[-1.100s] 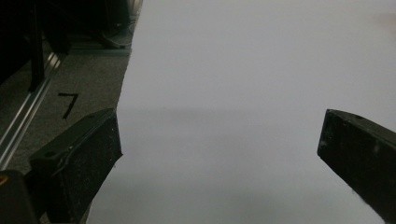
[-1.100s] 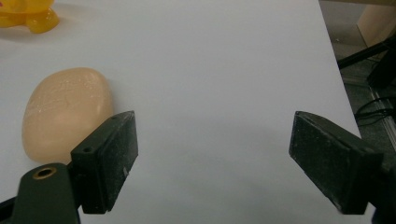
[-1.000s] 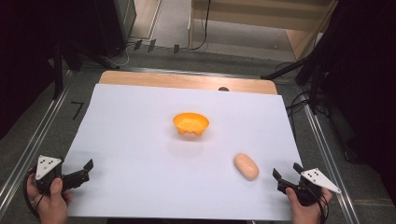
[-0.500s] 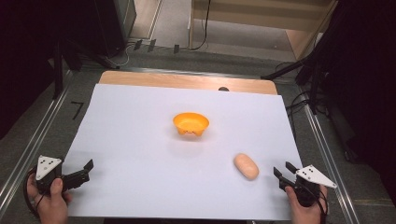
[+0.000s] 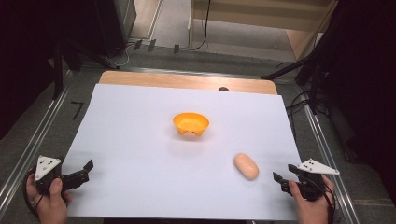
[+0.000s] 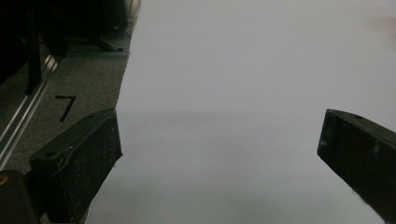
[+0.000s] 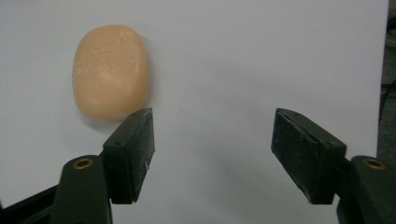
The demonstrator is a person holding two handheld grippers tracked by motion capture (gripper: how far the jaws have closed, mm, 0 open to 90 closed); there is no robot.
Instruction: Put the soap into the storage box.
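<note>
While the right gripper (image 7: 212, 156) hovers just beside the peach bun (image 5: 246, 166), its fingers, just opening, stand apart and empty; the left gripper (image 6: 219, 154), well apart from it, gapes wide on the white surface (image 5: 140, 140).

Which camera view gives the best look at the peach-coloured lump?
The right gripper view: the lump is close and large there, lying on the white sheet just past the gripper's left jaw, with its speckled surface visible. The high view shows it small, in front of the right gripper. The left gripper view adds nothing clear.
</note>
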